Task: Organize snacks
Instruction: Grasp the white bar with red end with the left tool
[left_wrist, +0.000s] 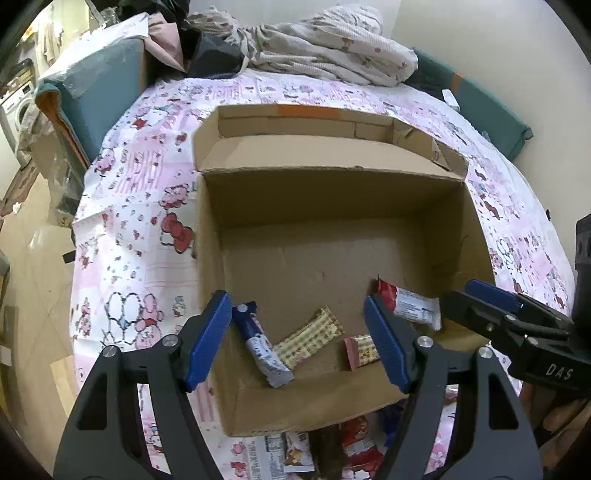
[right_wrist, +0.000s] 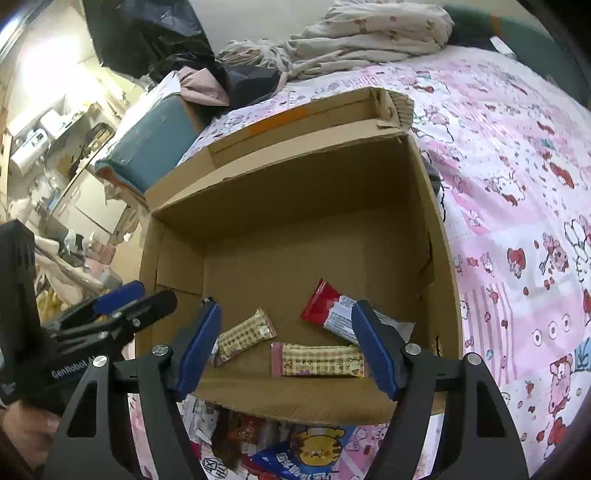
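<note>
An open cardboard box (left_wrist: 325, 199) (right_wrist: 295, 192) lies on a bed. Inside near its front wall lie a blue-and-white snack bar (left_wrist: 260, 341), a beige checkered bar (left_wrist: 308, 338) (right_wrist: 245, 336), a pink-and-beige checkered bar (left_wrist: 362, 350) (right_wrist: 317, 360) and a red-and-white bar (left_wrist: 408, 304) (right_wrist: 334, 312). My left gripper (left_wrist: 295, 339) is open and empty over the box's front edge. My right gripper (right_wrist: 286, 347) is open and empty beside it, and shows in the left wrist view (left_wrist: 495, 299). More snack packets (left_wrist: 325, 452) (right_wrist: 295, 450) lie on the bed in front of the box.
The pink cartoon-print bedsheet (left_wrist: 140, 206) (right_wrist: 517, 184) surrounds the box. Crumpled bedding (left_wrist: 332, 48) (right_wrist: 369, 33) is piled at the far end. A teal cushion (left_wrist: 99, 81) (right_wrist: 151, 144) sits at the bed's left edge, with floor beyond.
</note>
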